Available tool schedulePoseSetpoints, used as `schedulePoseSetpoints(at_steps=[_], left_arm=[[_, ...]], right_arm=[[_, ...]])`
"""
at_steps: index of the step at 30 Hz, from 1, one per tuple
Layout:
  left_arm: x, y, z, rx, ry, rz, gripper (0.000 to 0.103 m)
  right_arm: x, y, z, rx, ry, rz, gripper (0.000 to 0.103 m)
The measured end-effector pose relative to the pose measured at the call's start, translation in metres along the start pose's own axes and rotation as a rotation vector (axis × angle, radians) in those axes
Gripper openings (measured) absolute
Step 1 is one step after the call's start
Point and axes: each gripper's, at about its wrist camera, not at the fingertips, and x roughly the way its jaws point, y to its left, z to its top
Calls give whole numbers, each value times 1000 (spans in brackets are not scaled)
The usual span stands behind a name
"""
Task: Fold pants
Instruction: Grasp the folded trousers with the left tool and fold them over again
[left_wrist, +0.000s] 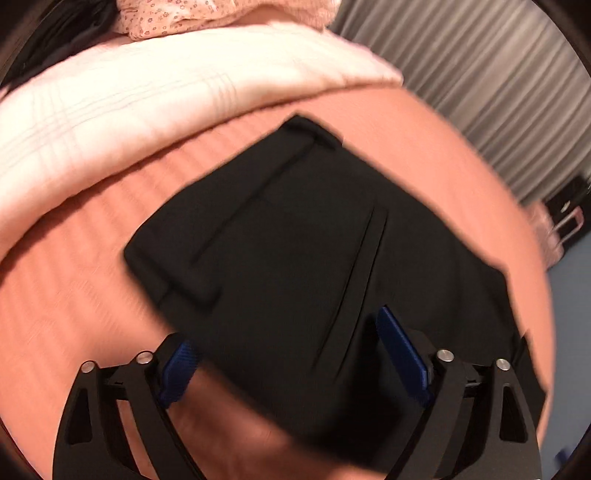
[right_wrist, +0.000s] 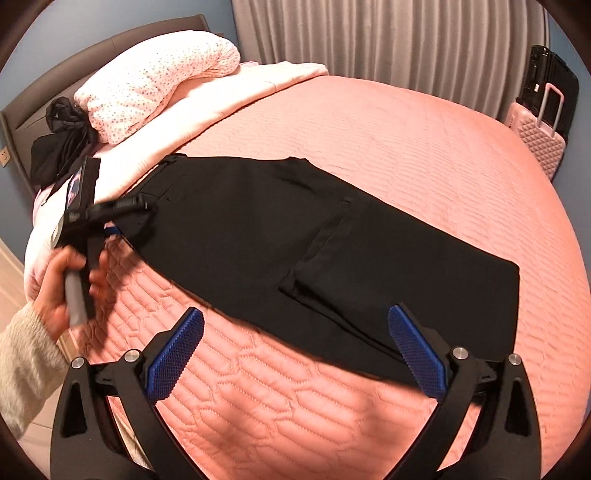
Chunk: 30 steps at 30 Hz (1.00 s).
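Observation:
Black pants (right_wrist: 258, 236) lie flat on the pink bedspread (right_wrist: 424, 155), with the leg ends folded back over the right part (right_wrist: 406, 266). My right gripper (right_wrist: 295, 350) is open, hovering over the near edge of the pants, empty. My left gripper (left_wrist: 291, 354) is open, just above the waist end of the pants (left_wrist: 295, 229); that view is blurred by motion. The left gripper also shows in the right wrist view (right_wrist: 122, 218), at the pants' left end, held by a hand (right_wrist: 66, 288).
A cream blanket (left_wrist: 147, 103) and a flowered pillow (right_wrist: 159, 85) lie at the head of the bed. A dark garment (right_wrist: 59, 136) lies beside the pillow. Grey curtains (right_wrist: 388, 40) hang behind. A pink suitcase (right_wrist: 535, 136) and a black one (right_wrist: 550, 81) stand past the bed's far right.

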Motion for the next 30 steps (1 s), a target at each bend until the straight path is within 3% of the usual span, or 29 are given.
schedulePoseSetpoints(at_steps=[4,5,6,7,8,9,12,17,19,23,25,27,30], left_arm=[[17,-4,17,1,-22,-31,90],[20,-11,19,35,-26,-8,84],[19,-17,19,65,-35,19,57],[19,-22,21,98,-39,30,43],[17,-29,21,123,-34,11,22],[10,-39,23,142,-47,20,17],[-20,-79,25,242,-118,35,14],[-79,-184,3,450,-201,-47,12],[-103,-238,-22,544,-216,-104,12],[-121,-337,-96,723,-162,-201,13],[-110,-380,-149,797,-89,-222,15],[-73,-417,-206,868,38,-232,24],[-23,-442,-278,897,251,-141,26]], right_arm=[[-2,-8,-9,22,23,-21,98],[-2,-10,-11,30,29,-24,98],[-2,-14,-14,39,36,-34,98],[-2,-16,-16,46,40,-42,98],[-3,-20,-18,54,40,-50,98],[-6,-26,-21,68,36,-56,98],[-14,-43,-26,106,28,-68,98],[-37,-81,-35,174,-13,-96,98],[-51,-105,-42,215,-35,-117,98],[-77,-156,-66,313,-59,-156,98],[-87,-184,-85,370,-54,-171,98],[-94,-208,-105,411,-41,-207,98],[-107,-239,-132,468,-20,-234,98]])
